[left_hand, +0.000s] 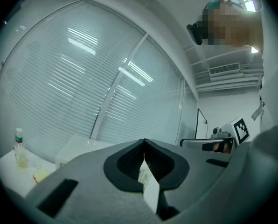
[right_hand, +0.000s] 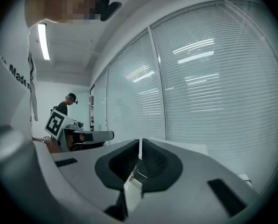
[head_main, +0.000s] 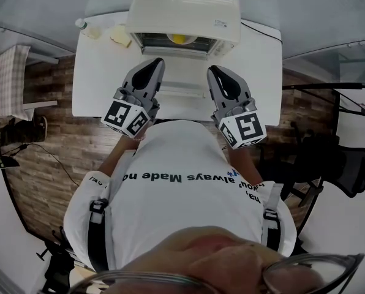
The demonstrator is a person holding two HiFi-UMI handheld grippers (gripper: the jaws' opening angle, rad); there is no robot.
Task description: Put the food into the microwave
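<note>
Left gripper [head_main: 157, 61] and right gripper [head_main: 212, 70] closed, empty; yellow food [head_main: 181, 39] at upper centre inside microwave [head_main: 182, 8] is probably soft: grip sides lightly.

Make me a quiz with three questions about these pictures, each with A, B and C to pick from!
1. Where is the yellow food?
A) on the floor
B) inside the microwave
C) in a claw

2. What colour is the table?
A) white
B) red
C) black

3. How are the left claw and right claw?
A) both wide open
B) one gripping a bottle
C) both shut and empty

Answers:
1 B, the food shows in the microwave's opening.
2 A, the table's bare top is white.
3 C, each claw's own view shows its tips together with nothing between them.
</note>
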